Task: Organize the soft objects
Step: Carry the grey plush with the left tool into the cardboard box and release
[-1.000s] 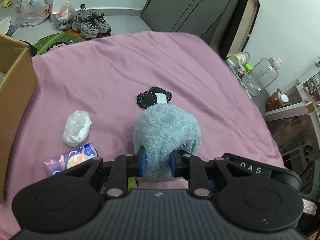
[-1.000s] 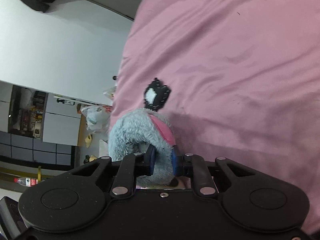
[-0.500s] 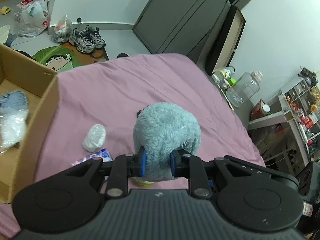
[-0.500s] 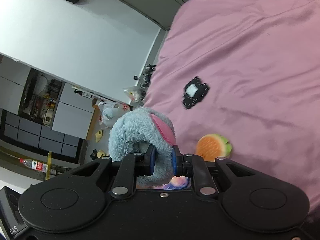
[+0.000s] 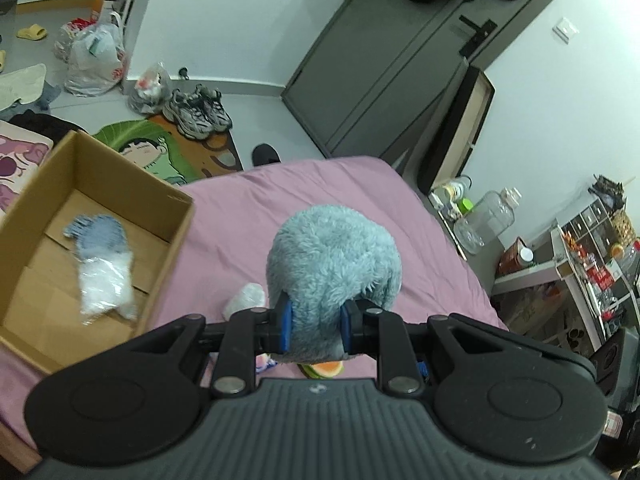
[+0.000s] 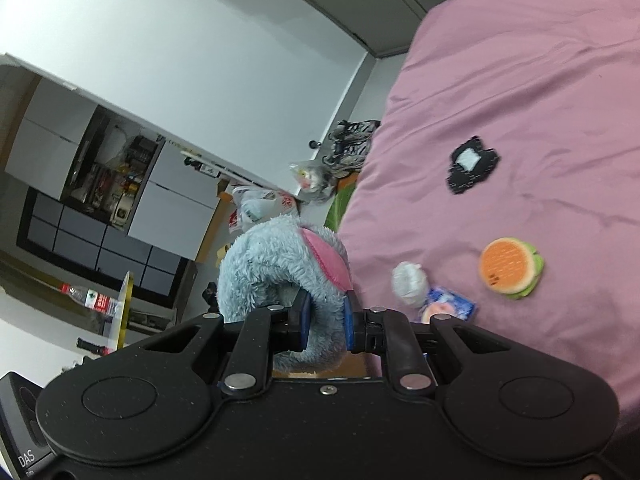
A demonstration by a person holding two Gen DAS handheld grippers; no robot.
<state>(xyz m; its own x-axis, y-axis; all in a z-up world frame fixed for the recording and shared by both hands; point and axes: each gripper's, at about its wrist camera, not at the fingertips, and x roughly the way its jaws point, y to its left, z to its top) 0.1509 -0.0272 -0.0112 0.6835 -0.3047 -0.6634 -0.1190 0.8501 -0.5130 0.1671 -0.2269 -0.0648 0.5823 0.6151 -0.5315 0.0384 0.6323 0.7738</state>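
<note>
Blue-grey plush toy (image 5: pixel 334 268) hangs above the pink bed (image 5: pixel 248 208), clamped by both left gripper (image 5: pixel 315 329) and right gripper (image 6: pixel 325 322). Only the left view shows the cardboard box (image 5: pixel 168 240); only the right shows the black patch (image 6: pixel 474 170).

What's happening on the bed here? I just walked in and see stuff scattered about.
A person is tidying soft things with two handheld grippers. Both the left gripper and the right gripper are clamped on one fluffy blue plush toy, held above the pink bedsheet. An open cardboard box beside it already holds a blue-and-white soft item. A burger toy, a white wad and a black patch lie on the sheet.
</note>
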